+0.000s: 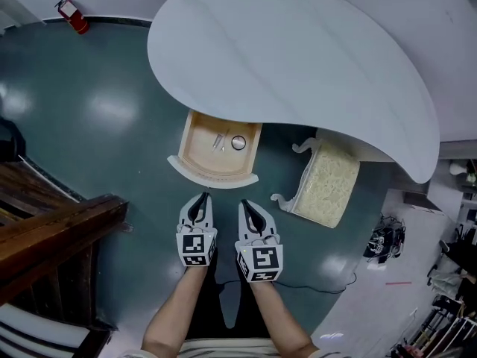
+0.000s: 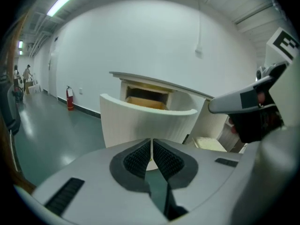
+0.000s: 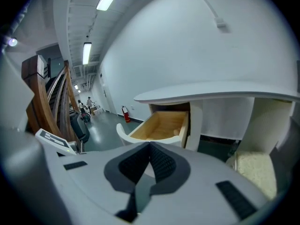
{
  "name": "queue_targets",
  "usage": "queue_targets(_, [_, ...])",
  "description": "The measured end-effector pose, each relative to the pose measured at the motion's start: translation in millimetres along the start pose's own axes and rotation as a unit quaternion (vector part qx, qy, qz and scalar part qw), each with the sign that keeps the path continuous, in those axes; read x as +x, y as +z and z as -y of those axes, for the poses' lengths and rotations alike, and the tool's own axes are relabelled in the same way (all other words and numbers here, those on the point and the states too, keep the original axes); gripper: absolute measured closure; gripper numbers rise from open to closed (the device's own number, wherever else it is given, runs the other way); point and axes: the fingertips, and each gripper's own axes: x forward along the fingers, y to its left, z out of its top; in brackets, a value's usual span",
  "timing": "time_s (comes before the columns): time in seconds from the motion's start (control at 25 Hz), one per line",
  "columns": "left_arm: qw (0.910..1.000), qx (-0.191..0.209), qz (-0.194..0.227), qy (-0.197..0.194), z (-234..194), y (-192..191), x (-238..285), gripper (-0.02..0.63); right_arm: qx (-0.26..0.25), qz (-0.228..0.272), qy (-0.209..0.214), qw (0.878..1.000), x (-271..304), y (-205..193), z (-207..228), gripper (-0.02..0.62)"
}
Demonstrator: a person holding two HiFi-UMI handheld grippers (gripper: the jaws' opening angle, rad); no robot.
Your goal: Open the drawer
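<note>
Open drawer (image 1: 212, 177) holds a round object (image 1: 238, 142); left hand-held gripper (image 1: 204, 196) and right hand-held gripper (image 1: 244, 203) are closed, empty.

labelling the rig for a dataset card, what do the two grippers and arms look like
The left gripper and right gripper are light grey, tapered, with black ribbed pads inside the jaws. Each bears a cube with black-and-white square markers. No sleeves reach the forearms.

Floor (image 1: 112, 110): glossy dark green. Standing on it:
- white table (image 1: 298, 51) with a curved top
- cream-cushioned stool (image 1: 324, 181) just beside the table
- red fire extinguisher (image 1: 72, 15) by the wall
- wooden staircase (image 1: 52, 230)

Drawer (image 1: 201, 159), pulled out: small round object (image 1: 238, 142) and thin pieces (image 1: 219, 140) on its bottom.
</note>
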Motion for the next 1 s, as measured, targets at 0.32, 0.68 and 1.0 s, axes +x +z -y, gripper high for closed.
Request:
queue_targets(0.32, [0.9994,-0.011,0.030,-0.009,19,61,-36,0.600,0.011,0.013,0.008,1.000,-23,33,-6,0.581])
queue_targets(0.68, [0.9981,0.032,0.048,-0.022,51,142,-86,0.601,0.014,0.046,0.039,0.998,-72,105,-21,0.581])
queue_targets(1.0, [0.9952,0.011,0.088,-0.041,83,222,-141,0.601,0.008,0.079,0.060,0.995,-126,178,-30,0.581])
